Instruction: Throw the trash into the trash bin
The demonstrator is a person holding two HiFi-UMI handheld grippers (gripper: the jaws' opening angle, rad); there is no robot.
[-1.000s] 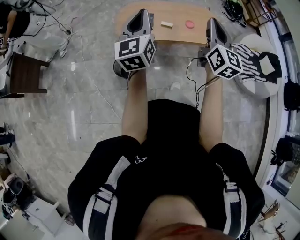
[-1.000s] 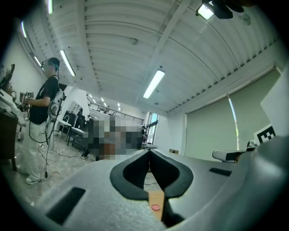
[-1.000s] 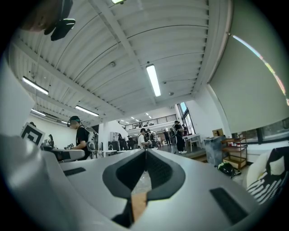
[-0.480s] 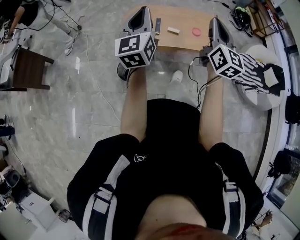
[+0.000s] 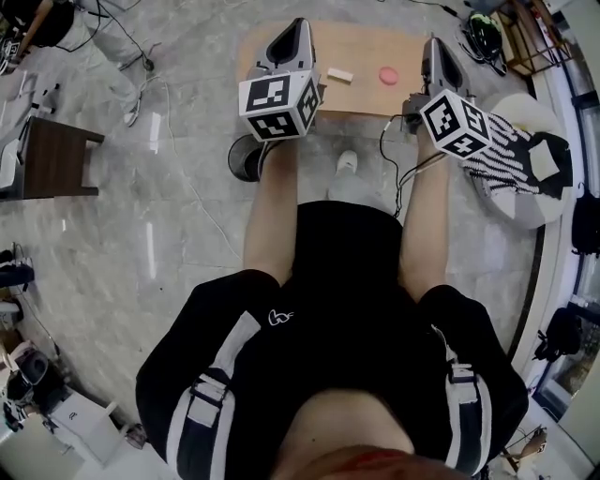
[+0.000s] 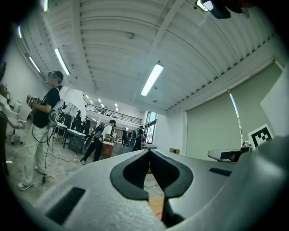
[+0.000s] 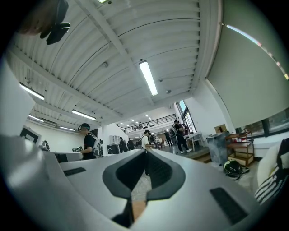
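Note:
A low wooden table (image 5: 356,98) stands ahead of me at the top of the head view. On it lie a small beige block (image 5: 338,74) and a flat pink round piece (image 5: 387,74). My left gripper (image 5: 299,26) reaches over the table's left part, left of the block, jaws shut and empty. My right gripper (image 5: 434,43) is at the table's right edge, right of the pink piece, also shut and empty. In the left gripper view the left gripper (image 6: 149,152) points level into the hall. The right gripper (image 7: 145,151) does the same in its own view. No trash bin shows.
A dark brown stool (image 5: 52,155) stands on the marble floor at the left. A white round seat (image 5: 516,192) with a black-and-white striped cloth (image 5: 502,141) is at the right, beside the right gripper. Cables (image 5: 394,178) hang from the right gripper. People stand far off in the hall.
I have stepped forward: the wooden table has come nearer in the head view, and both grippers now reach over its near edge. Both grippers stay shut.

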